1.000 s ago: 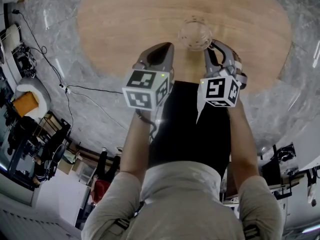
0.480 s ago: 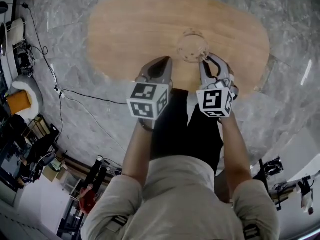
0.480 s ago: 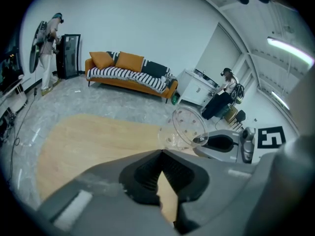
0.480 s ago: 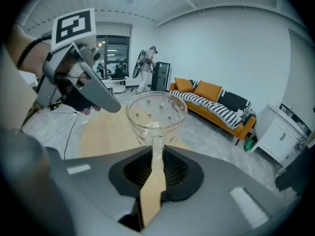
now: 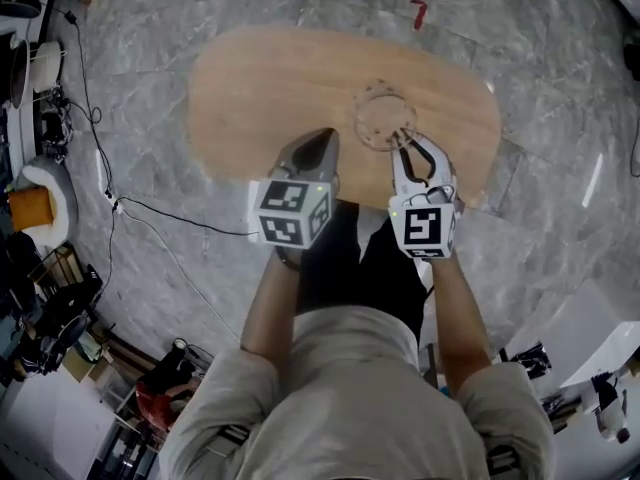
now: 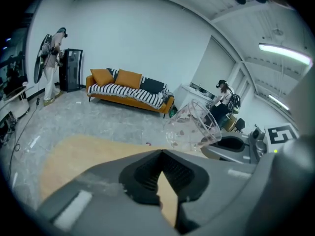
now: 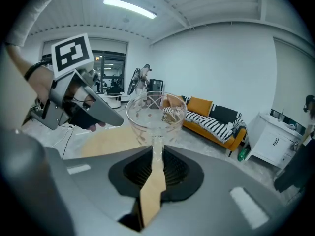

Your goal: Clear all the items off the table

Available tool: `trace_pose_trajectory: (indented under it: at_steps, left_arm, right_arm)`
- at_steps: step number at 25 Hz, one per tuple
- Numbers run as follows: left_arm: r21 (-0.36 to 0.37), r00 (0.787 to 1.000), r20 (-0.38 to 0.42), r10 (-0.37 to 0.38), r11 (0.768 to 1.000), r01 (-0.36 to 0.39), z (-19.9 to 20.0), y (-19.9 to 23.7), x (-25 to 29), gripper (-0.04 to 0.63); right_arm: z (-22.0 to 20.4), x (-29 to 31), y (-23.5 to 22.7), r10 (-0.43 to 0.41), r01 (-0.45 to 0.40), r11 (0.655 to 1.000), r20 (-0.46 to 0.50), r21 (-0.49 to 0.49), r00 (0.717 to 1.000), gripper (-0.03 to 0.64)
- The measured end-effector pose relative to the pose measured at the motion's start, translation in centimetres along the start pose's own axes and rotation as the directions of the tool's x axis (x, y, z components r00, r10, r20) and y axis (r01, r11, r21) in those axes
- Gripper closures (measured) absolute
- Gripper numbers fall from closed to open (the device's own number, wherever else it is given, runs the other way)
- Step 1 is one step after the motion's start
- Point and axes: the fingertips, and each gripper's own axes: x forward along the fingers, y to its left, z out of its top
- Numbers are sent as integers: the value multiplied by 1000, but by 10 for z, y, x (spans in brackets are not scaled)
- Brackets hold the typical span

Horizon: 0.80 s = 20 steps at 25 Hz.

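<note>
A clear stemmed glass (image 5: 383, 120) hangs over the oval wooden table (image 5: 270, 78). My right gripper (image 5: 403, 140) is shut on its thin stem. In the right gripper view the bowl of the glass (image 7: 155, 113) stands upright just beyond the right gripper (image 7: 156, 150), with the stem pinched between the jaws. My left gripper (image 5: 320, 142) hovers beside it on the left, shut, with nothing between its jaws. The left gripper view shows the left gripper (image 6: 160, 154) closed tip to tip and the glass (image 6: 192, 127) tilted at the right.
Grey marble floor surrounds the table. Cables (image 5: 150, 203) trail across it at the left, and a small red mark (image 5: 418, 12) lies beyond the table. An orange sofa (image 6: 129, 90) and a white cabinet (image 7: 273, 141) stand farther off, with people near the walls.
Both grippers and the glass have risen. The table looks smaller and farther below than a second ago. The right gripper's hold on the stem is unchanged.
</note>
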Motion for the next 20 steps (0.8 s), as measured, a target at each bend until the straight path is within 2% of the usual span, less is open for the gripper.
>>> trace_pose_trajectory:
  at_steps: [5,13,20]
  left_arm:
    - [44,999,54,-4,999,2,35,-21,-10,574]
    - [93,991,131,-7,996,-5,69,-66,-32,575]
    - [101,978,207,-13,995,-8,91,-104,-54,574]
  right_arm:
    - [26,-27,-17,-21,22,1000,42,-8,999,575]
    - [62,-73,-38,-53,52,999,134,13,990,575]
    - [81,-118,-52,-79,80,997,207,3,975,575]
